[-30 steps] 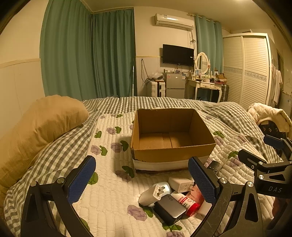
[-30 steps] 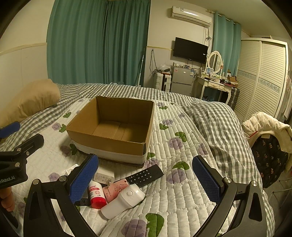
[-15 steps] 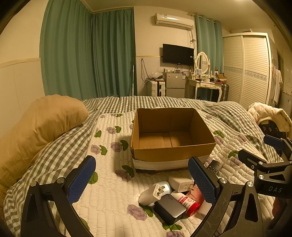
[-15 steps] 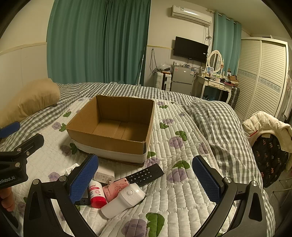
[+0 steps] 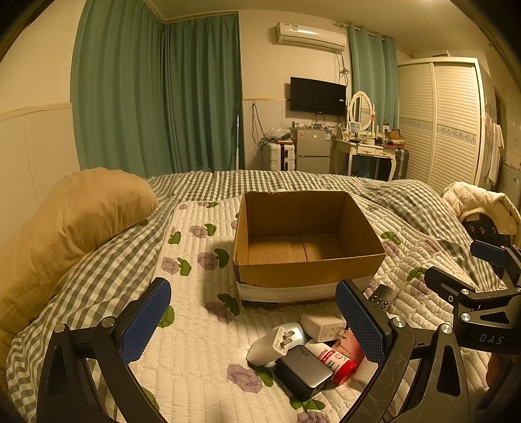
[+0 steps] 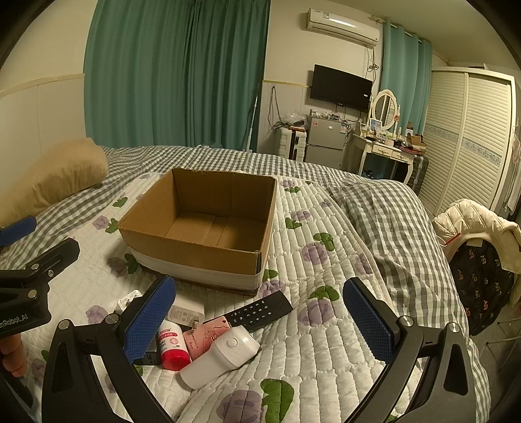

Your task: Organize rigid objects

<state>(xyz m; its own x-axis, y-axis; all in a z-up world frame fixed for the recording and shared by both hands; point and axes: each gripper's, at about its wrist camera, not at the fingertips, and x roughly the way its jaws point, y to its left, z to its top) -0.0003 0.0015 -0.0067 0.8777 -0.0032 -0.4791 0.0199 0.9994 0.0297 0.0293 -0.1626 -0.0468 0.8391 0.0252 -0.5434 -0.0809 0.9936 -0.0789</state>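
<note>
We are looking at the bed [image 5: 195,325], where the box [image 5: 306,273] is sitting open and empty so the small things can go in. Just in front of it the remote [image 6: 259,312], charger [image 5: 304,366] and bottle [image 6: 172,345] are lying in a little pile, waiting. We are holding the left gripper [image 5: 254,323] and right gripper [image 6: 260,320] wide apart over the pile, gripping nothing, ready to pick.

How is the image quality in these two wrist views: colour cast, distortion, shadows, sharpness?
Left wrist: strong amber cast, fisheye bending of the curtains, dark vignette corners; the box floor is half shadowed. Right wrist: cooler, greener colour, the same barrel distortion bowing the wardrobe; the remote and bottle are sharp, with no motion blur. The air conditioner shows slight glare.
</note>
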